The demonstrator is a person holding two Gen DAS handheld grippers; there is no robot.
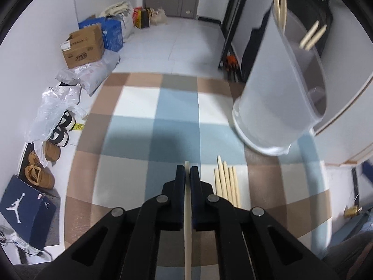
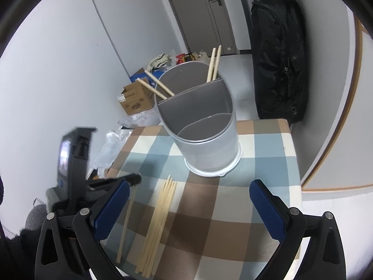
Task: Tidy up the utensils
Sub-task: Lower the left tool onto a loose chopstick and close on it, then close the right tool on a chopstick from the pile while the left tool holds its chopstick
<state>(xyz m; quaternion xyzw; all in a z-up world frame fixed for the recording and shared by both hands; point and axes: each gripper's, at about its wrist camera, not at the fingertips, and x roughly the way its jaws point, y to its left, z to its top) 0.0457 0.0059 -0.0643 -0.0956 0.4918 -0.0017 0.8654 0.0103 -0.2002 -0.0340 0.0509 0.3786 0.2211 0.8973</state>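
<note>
My left gripper (image 1: 187,175) has its fingers (image 1: 179,182) clamped on a single chopstick (image 1: 188,210), which runs straight down the narrow slot between the two pads and pokes out just past their tips, its long end trailing back toward the camera. Just to the right of those fingers lies a bundle of loose chopsticks (image 1: 227,182) on the checked tabletop (image 1: 139,126), side by side and close together (I count about five, though the far ones blur into each other). Beyond them stands the grey utensil holder (image 2: 205,126), divided into compartments, with two pairs of chopsticks (image 2: 214,64) leaning in its rear sections while the front section looks bare. My right gripper (image 2: 190,200) hangs over the near part of the tabletop with its blue-padded fingers (image 2: 265,207) spread wide and nothing between them; the bundle lies below and slightly left of the gap, the holder ahead of it and well apart from both pads.
</note>
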